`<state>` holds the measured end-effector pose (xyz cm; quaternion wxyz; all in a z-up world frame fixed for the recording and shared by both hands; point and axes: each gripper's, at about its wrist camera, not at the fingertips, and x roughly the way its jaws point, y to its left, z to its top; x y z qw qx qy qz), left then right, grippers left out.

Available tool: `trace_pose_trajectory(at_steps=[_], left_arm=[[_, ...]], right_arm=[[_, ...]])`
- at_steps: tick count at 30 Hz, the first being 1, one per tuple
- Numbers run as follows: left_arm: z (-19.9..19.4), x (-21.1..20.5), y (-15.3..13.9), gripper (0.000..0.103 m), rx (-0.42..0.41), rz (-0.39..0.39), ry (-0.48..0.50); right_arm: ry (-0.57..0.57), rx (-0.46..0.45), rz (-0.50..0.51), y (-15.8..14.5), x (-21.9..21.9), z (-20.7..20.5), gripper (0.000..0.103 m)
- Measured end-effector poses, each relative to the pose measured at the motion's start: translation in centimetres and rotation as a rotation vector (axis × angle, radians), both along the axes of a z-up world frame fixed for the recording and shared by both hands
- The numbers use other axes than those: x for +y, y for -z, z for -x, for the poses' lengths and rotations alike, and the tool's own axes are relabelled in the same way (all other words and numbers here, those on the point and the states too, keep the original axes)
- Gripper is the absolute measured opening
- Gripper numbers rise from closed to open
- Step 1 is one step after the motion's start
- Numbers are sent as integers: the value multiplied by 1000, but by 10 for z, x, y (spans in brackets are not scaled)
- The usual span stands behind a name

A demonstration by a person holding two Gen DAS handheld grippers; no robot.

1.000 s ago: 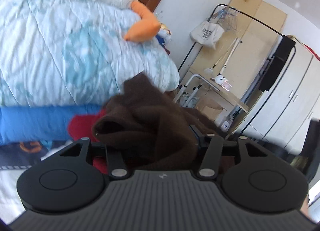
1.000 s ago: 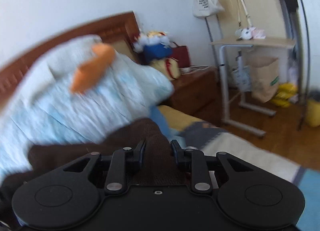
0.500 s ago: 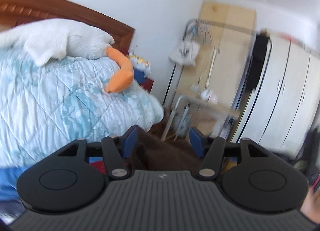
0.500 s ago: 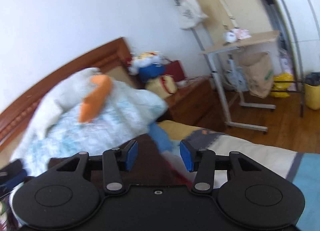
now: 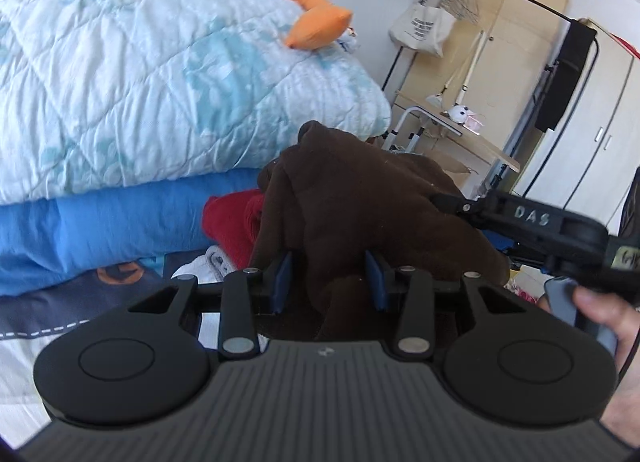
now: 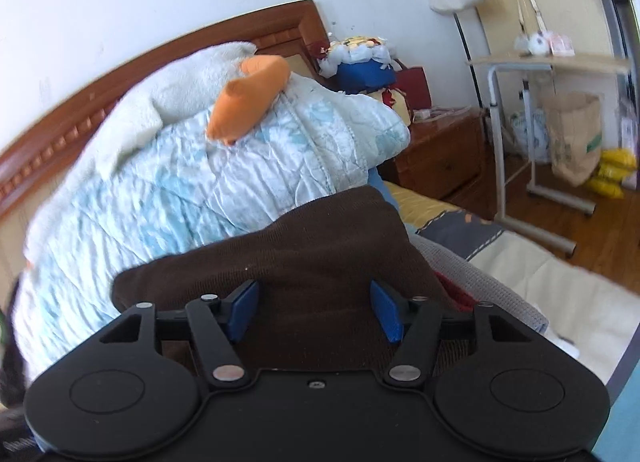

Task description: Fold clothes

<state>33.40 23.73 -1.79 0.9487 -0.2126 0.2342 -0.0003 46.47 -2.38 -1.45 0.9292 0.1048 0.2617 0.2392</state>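
**Brown garment bunched at both grippers, fingers parted**

Bed (image 5: 36, 346): a pale blue quilted duvet (image 5: 160, 74) is heaped on it, over a folded blue blanket (image 5: 100, 222). A white plush toy with an orange foot (image 5: 316, 24) lies on top of the duvet, against the wooden headboard (image 6: 160, 62).

Brown garment (image 5: 360, 214): crumpled in a mound on the bed in front of the duvet, just beside a red garment (image 5: 228, 222) at its left edge. In the right wrist view the same brown cloth (image 6: 300, 254) spreads flat across the frame in front of the fingers.

Left gripper (image 5: 330, 282): fingers moderately apart, blue pads showing; a fold of brown cloth sits in the gap. Whether either pad touches it cannot be told.

Right gripper (image 6: 316, 312): fingers wide apart, the brown cloth lying between and beyond them, not pinched. Seen from the left wrist view, its black body (image 5: 560, 226) reaches in from the right, tip against the brown mound.

Writing: raised letters "DAS" on the right gripper's body. A white tote bag (image 5: 424, 28) hangs from a black rack; its printed lines are too small to read.
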Motion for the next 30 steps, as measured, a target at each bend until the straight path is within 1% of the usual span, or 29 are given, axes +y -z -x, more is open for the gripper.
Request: trace_pose_trajectory(at_steps=[4,7,9,10,13,14,15,16,17,18,21,24,26,27,28,29,30], left_arm=[[3,5,13,41,-4,51,-41],[10,5,24,41,-3,79,-72],[14,0,22,41,1,51,-80],[14,-2,18,41,3,35,-79],[14,-7,1,44,-7,-21,-61],[16,-9,-7,51,-12,-34,-57],[18,-9,-14,66,-4,-36,-61],[21,-6,-20,78,29,-22,-76],[24,-2,-26,95,75,-4,-94],[31,0,-30,96,102,4,-102],[60,3,-39,96,125,-4,-94],[95,-19,-37,96,152,-96,-44],[111,-37,-30,96,178,-140,-16],[117,-46,-25,96,193,-159,-4],[124,-55,-20,96,208,-178,8],[131,-65,-15,96,222,-196,20],[138,-74,-11,96,237,-215,32]], right_arm=[[15,-9,-17,11,4,2,66],[18,-20,29,12,11,9,66],[19,-21,48,9,12,13,66],[37,-23,50,5,10,17,66],[130,-38,42,-14,2,36,67],[162,-43,39,-21,-1,43,69],[202,-63,46,-27,-3,54,73],[233,-87,49,-34,-6,69,77],[241,-103,47,-41,-9,85,77],[236,-119,50,-47,-12,99,77],[214,-156,50,-56,-27,148,79],[209,-122,26,-55,-47,189,79],[262,-111,39,-51,-58,215,79],[319,-125,71,-48,-62,230,79],[384,-135,130,-45,-63,242,79],[414,-117,164,-42,-65,250,80],[424,-85,176,-38,-68,256,80]])
